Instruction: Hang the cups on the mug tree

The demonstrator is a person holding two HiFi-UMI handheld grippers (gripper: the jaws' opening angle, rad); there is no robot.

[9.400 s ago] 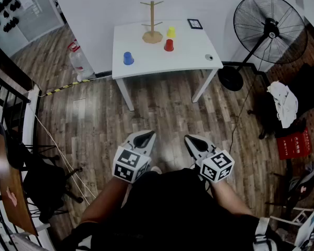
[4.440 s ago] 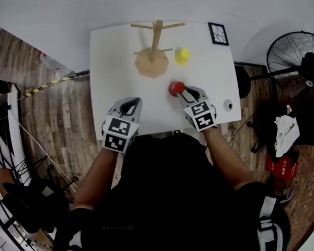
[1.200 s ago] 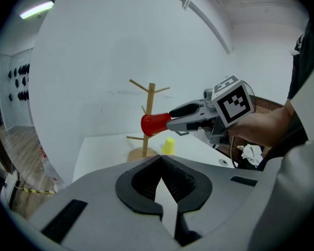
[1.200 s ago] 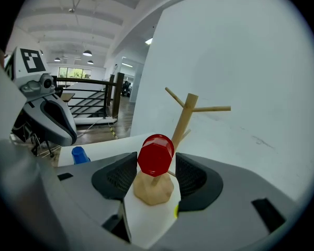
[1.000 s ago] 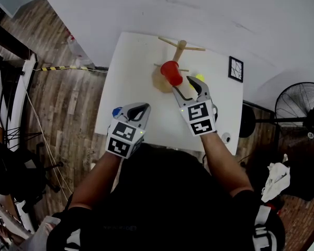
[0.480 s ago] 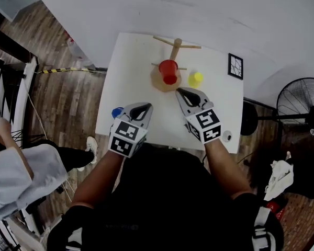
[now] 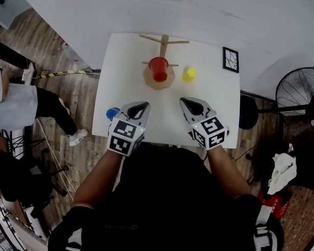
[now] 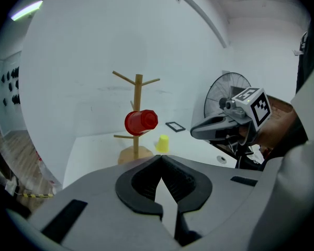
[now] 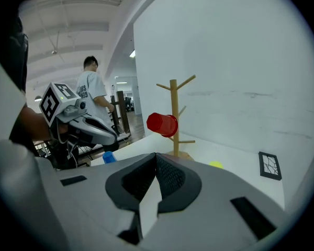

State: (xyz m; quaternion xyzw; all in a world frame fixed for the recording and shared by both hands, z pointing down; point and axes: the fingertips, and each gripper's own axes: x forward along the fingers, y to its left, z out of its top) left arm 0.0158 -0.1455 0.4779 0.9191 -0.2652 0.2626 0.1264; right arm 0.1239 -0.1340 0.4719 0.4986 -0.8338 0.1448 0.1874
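Two grippers hover over the near edge of the white table (image 7: 125, 61). The left gripper (image 7: 140, 105) has its jaws pressed together on nothing. The right gripper (image 7: 186, 102) has jaws that have just been closing and now meet, with nothing between them. Of three cups, one blue cup (image 7: 112, 113) sits at the table's left edge, just beside the left gripper. Farther back, one red cup (image 7: 158, 68) hangs on its side from a lower peg of the single wooden mug tree (image 7: 164, 45). One yellow cup (image 7: 188, 75) stands just right of the tree's base. One dark-framed picture (image 7: 231, 59) lies at the far right corner.
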